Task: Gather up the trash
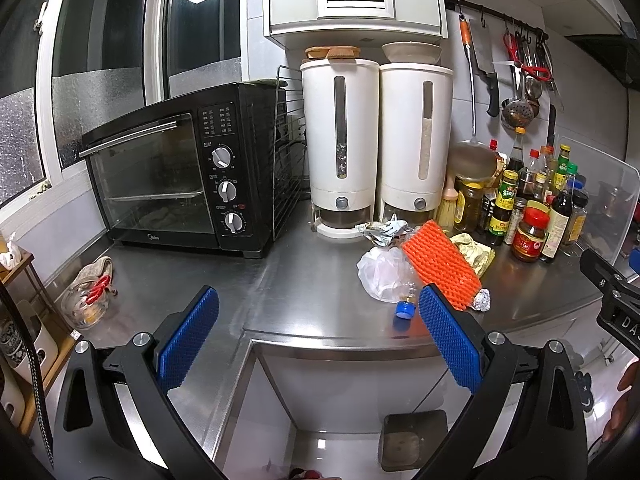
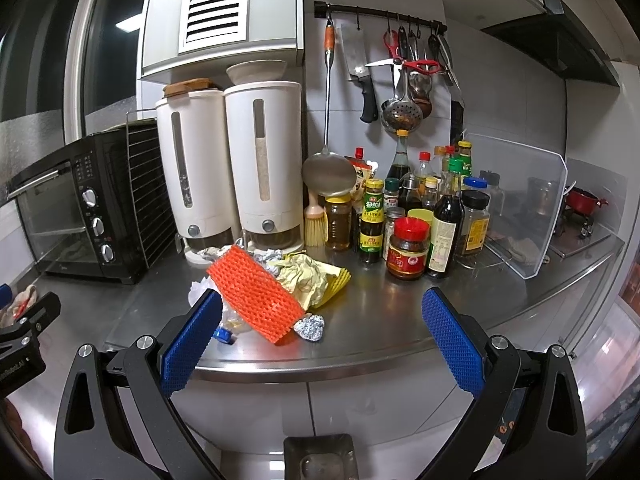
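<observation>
A pile of trash lies on the steel counter (image 1: 304, 292): an orange foam net (image 1: 440, 266) (image 2: 256, 292), a clear plastic bag (image 1: 382, 274), a crumpled yellow wrapper (image 1: 476, 254) (image 2: 308, 276), a foil ball (image 1: 482, 300) (image 2: 310, 328), a blue bottle cap (image 1: 404, 310) (image 2: 223, 335) and a crumpled silver wrapper (image 1: 384, 232). My left gripper (image 1: 320, 320) is open and empty, in front of the counter edge, left of the pile. My right gripper (image 2: 324, 324) is open and empty, in front of the pile, its left finger beside the net.
A black toaster oven (image 1: 172, 176) stands at the left, two white dispensers (image 1: 376, 140) behind the pile. Sauce bottles and jars (image 2: 420, 216) crowd the right. Knives and utensils (image 2: 400, 76) hang on a wall rail. A grey bin (image 2: 320, 458) stands on the floor below.
</observation>
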Demonstrator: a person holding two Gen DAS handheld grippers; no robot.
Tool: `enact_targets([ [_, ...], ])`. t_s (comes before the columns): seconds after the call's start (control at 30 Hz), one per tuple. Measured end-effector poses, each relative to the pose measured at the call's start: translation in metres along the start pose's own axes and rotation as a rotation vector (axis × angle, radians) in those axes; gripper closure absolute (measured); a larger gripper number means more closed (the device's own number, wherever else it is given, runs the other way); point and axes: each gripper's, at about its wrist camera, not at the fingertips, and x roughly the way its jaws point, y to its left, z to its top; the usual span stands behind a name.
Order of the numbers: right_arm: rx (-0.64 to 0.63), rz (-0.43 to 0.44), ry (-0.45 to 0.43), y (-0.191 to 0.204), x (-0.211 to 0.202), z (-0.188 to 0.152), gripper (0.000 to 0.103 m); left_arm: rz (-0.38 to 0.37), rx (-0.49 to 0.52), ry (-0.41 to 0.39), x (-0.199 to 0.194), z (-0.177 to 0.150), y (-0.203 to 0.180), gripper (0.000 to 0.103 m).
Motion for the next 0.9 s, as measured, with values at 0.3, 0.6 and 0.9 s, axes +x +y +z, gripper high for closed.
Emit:
enact_targets([
  [0.3, 0.007, 0.004, 0.013, -0.004, 0.008, 0.002, 0.002, 0.008, 0.001, 0.008, 0.005, 0.0, -0.001, 0.008],
  [0.6, 0.032, 0.045, 0.027, -0.025, 0.033, 0.007, 0.002, -0.004, 0.044, 0.021, 0.023, -0.005, -0.016, 0.008],
  [0.9, 0.03, 0.053, 0.159, -0.035, 0.105, 0.007, 0.002, 0.001, 0.077, 0.101, 0.08, -0.002, -0.032, 0.008],
])
